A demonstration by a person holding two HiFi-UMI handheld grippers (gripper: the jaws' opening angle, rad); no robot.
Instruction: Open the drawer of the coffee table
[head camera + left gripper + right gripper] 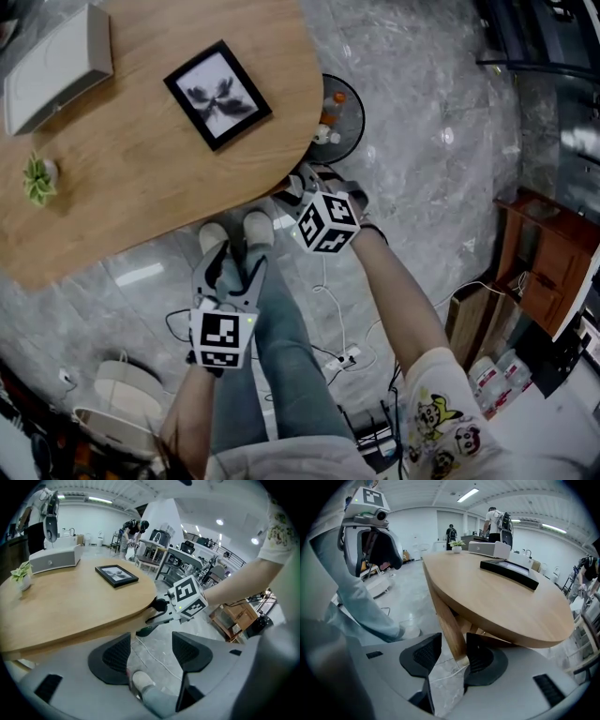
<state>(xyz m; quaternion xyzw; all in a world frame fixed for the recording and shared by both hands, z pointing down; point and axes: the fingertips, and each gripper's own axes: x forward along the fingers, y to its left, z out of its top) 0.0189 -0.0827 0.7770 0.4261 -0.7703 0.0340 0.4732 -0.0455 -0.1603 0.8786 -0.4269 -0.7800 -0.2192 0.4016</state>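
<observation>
No view shows us the drawer; we guess it sits under the oval light-wood counter [141,197]. We expect stiff wood that slides straight, so take it by the front lip or handle. The right gripper [453,654] is released and angled down at the counter edge, with a wooden leg [449,620] beyond its jaws. The left gripper [151,652] is released, empty, above a pale shoe [140,682].
</observation>
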